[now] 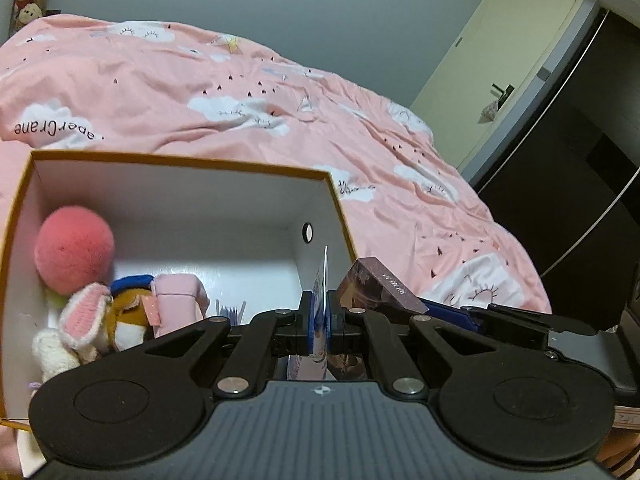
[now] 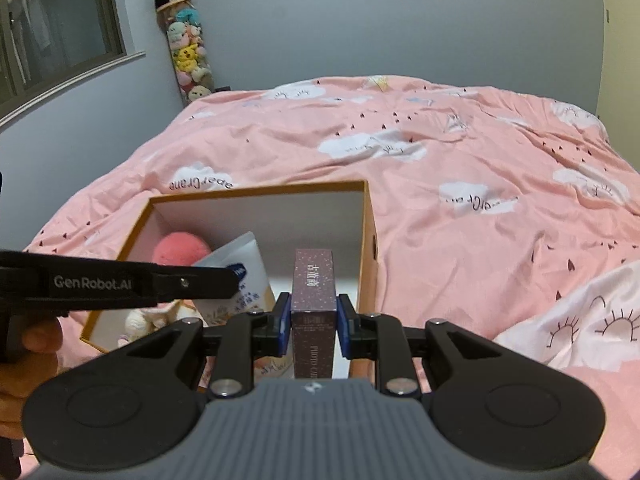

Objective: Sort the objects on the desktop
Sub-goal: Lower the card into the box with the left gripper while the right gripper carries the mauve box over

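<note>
An orange box with a white inside (image 1: 180, 200) (image 2: 370, 232) sits on the pink bed. Inside it lie a pink pompom ball (image 1: 74, 250) (image 2: 180, 250), a knitted bunny (image 1: 80, 320) and small plush toys (image 1: 132, 312). My left gripper (image 1: 320, 312) is shut on a white and blue tube (image 1: 322, 280) (image 2: 240, 280), seen edge-on in the left wrist view, held over the box. My right gripper (image 2: 312, 320) is shut on a dark purple carton (image 2: 314, 300) (image 1: 376, 284), upright over the box's near right corner. The left gripper shows in the right wrist view (image 2: 120, 284).
The pink quilt (image 2: 460, 200) with white clouds covers the bed all around the box. A clear column of plush toys (image 2: 188, 52) stands in the far corner. A cream door (image 1: 500, 60) and dark wardrobe (image 1: 592, 160) are to the right.
</note>
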The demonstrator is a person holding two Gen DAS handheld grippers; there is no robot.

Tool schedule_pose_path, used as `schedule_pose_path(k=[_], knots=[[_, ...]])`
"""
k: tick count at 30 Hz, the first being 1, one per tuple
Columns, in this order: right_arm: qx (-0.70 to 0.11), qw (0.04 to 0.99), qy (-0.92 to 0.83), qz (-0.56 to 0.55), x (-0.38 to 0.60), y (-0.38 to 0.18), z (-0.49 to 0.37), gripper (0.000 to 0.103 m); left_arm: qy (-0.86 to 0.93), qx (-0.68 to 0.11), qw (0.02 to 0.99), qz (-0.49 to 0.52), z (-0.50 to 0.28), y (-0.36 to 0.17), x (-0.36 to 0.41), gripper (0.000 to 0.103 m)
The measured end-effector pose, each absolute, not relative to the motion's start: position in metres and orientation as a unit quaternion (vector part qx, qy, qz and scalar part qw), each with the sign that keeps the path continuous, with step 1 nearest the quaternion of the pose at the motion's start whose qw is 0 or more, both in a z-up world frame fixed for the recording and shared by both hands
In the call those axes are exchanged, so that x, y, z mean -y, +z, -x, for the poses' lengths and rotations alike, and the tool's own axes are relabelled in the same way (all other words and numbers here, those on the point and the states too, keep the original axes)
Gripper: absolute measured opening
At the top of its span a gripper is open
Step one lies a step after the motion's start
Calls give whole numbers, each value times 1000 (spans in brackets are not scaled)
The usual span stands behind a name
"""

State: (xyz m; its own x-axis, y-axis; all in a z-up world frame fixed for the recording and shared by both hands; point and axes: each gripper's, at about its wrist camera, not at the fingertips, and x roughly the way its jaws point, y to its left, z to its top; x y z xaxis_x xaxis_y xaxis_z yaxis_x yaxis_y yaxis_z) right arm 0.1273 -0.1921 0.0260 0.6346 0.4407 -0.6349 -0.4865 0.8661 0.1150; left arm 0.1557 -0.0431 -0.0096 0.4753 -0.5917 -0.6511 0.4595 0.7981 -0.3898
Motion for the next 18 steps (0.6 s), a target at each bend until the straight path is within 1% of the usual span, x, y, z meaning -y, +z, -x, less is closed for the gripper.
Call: schedule_pose_path(k=[11, 18], knots=[[-366, 900, 229, 66, 179, 2, -127, 25, -305, -406, 861, 33, -143, -28, 56, 5], [-374, 894, 231, 87, 177, 0, -124, 25, -300, -437, 847, 45, -146, -46, 54, 5]])
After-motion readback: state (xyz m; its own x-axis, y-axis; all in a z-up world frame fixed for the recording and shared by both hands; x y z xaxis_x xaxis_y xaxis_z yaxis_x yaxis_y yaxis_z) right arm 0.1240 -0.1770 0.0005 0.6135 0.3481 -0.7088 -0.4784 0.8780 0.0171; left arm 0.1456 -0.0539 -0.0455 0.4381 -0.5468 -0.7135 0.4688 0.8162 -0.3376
